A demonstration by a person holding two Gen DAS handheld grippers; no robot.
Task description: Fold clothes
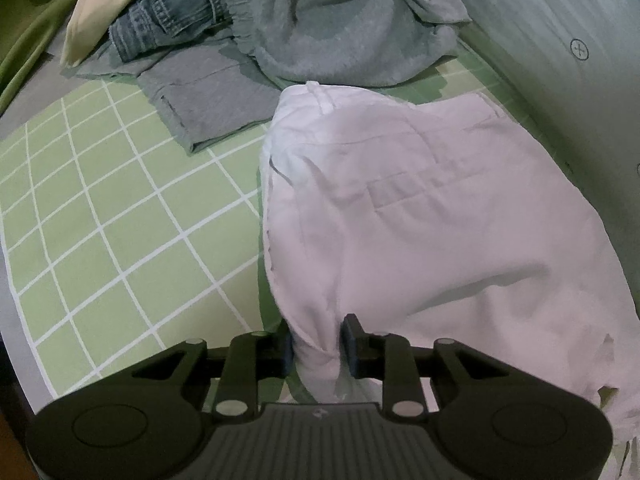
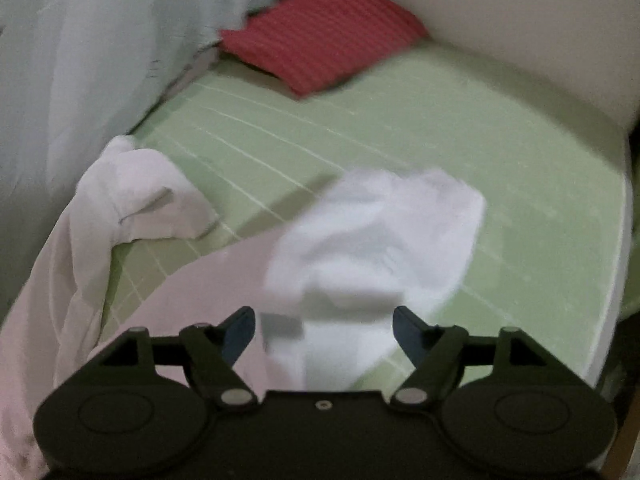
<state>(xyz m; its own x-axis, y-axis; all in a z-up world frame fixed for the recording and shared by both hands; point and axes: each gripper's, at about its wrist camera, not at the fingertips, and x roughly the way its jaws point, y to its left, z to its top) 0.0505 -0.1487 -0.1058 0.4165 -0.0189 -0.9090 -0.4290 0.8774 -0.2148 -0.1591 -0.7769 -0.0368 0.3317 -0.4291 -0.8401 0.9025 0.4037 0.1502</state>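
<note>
White trousers (image 1: 432, 216) lie across the green checked bed (image 1: 100, 220), along its wall-side edge. My left tongs (image 1: 318, 346) pinch a bunched fold of them; my right tongs (image 2: 324, 334) hang wide apart above the cloth, gripping nothing.

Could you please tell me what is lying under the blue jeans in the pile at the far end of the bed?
The blue jeans rest on a folded grey garment, beside a cream cloth. Whatever lies beneath the grey garment is covered.

Right tongs (image 2: 324, 334) gape over blurred white garment (image 2: 376, 236) on green bed (image 2: 460, 128).
</note>
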